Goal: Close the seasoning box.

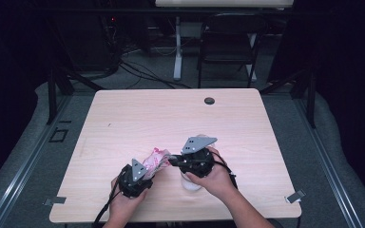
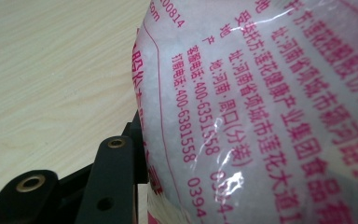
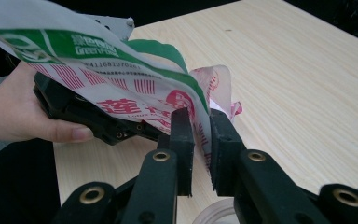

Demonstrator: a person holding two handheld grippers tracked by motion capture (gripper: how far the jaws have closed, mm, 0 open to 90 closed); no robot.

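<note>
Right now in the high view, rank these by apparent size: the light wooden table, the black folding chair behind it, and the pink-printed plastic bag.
1. Light wooden table, largest.
2. Black folding chair; its distance shrinks it.
3. Pink-printed plastic bag, smallest, partly hidden by the grippers.

one bag (image 1: 156,159), two grippers

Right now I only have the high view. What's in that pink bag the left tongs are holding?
Observer: In the left gripper view, the bag is packed with white granules under pink printing and rests against the left tongs.
Operator: Are the right tongs pinching it?
Observer: In the right gripper view, the bag's top film runs between the right tongs, but they stand apart with a visible gap. They look open.
</note>
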